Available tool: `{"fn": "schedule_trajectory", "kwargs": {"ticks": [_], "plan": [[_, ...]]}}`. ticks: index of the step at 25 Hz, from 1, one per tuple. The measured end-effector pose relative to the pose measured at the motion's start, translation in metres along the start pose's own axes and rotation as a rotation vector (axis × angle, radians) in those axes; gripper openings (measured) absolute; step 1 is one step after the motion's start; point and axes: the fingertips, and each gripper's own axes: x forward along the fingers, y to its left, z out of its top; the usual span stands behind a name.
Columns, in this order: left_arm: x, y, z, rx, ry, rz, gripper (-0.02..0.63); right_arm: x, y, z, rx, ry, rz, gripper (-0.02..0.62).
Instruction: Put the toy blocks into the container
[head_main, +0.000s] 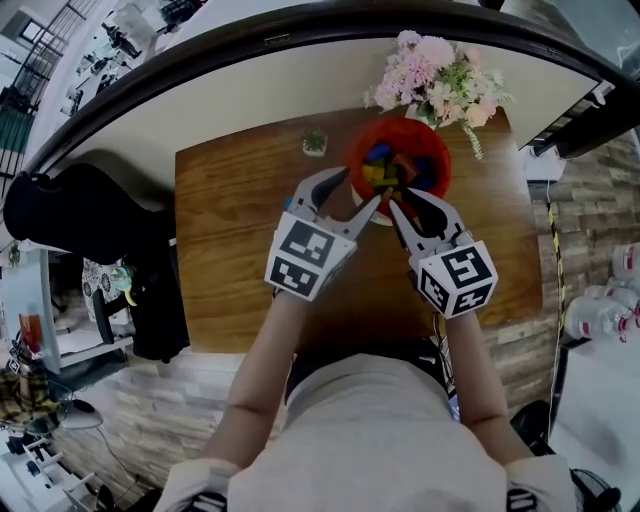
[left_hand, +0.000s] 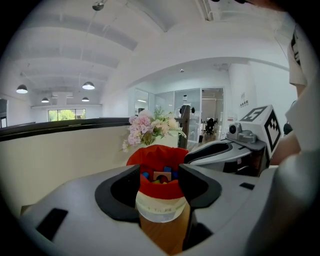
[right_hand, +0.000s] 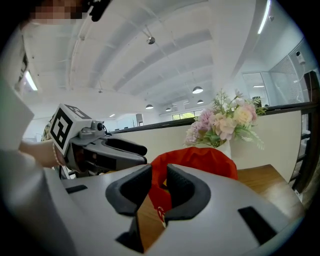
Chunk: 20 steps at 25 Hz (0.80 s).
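A red container (head_main: 362, 140) with a white base stands at the table's far middle. Several coloured toy blocks (head_main: 392, 170) lie inside it. My left gripper (head_main: 360, 188) is open just short of its front left side. In the left gripper view the container (left_hand: 160, 157) and the blocks (left_hand: 161, 176) show through the wide gap of that gripper (left_hand: 159, 184), beyond the pads. My right gripper (head_main: 405, 203) sits at the container's front rim. In the right gripper view its jaws (right_hand: 159, 187) stand close together. The container's red wall (right_hand: 205, 160) fills the narrow gap; contact with the pads is unclear.
A vase of pink and white flowers (head_main: 435, 75) stands right behind the container. A small green item (head_main: 315, 143) sits to the container's left. The wooden table (head_main: 230, 250) ends at a curved wall behind. A black chair (head_main: 80, 215) stands off the table's left edge.
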Motion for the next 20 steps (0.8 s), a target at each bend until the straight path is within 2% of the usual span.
{"fn": "schedule_trajectory", "kwargs": {"ticks": [9,20], "plan": [[-0.038,0.027,-0.043,-0.105,0.023,0.101,0.232,0.018,0.051,-0.006,-0.044,0.018,0.113,0.086],[-0.069,0.057,-0.090,-0.221,0.076,0.200,0.232,0.053,0.094,-0.032,-0.055,0.099,0.235,0.084]]}}
